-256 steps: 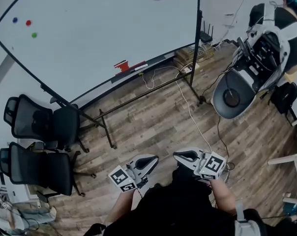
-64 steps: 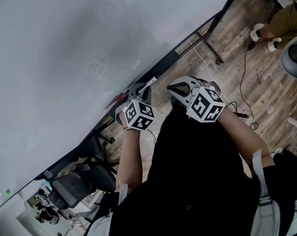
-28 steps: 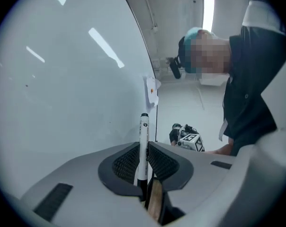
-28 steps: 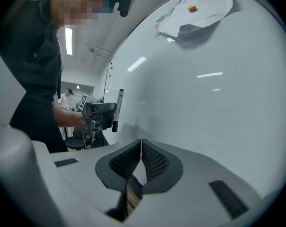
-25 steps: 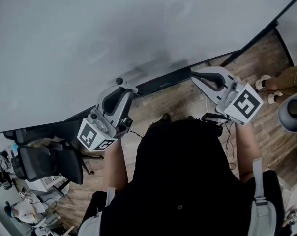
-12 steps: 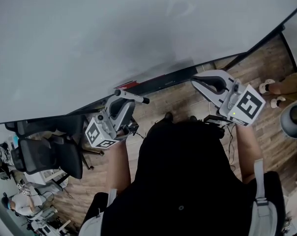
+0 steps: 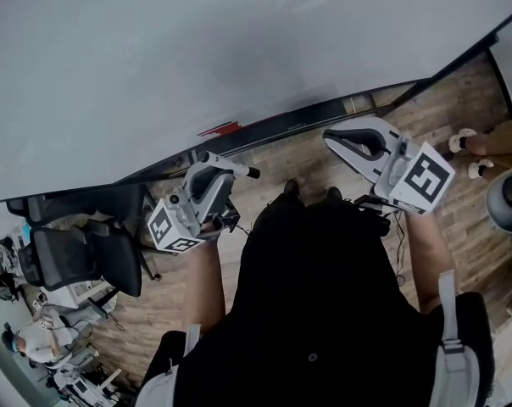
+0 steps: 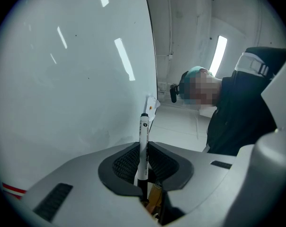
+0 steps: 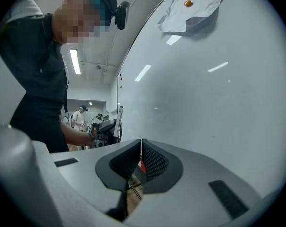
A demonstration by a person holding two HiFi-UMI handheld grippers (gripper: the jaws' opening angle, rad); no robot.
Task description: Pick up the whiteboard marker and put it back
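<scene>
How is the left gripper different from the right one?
The left gripper is shut on the whiteboard marker, which sticks up past its fingers. The right gripper has its fingers together with nothing between them. The right gripper points sideways at the left gripper; the left gripper does not point back at it. Both are grey and carry a cube with square markers.

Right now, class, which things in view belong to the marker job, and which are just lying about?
Job: whiteboard marker, left gripper shut on it, whiteboard tray.
Lying about: office chairs, paper sheet, red item on tray.
</scene>
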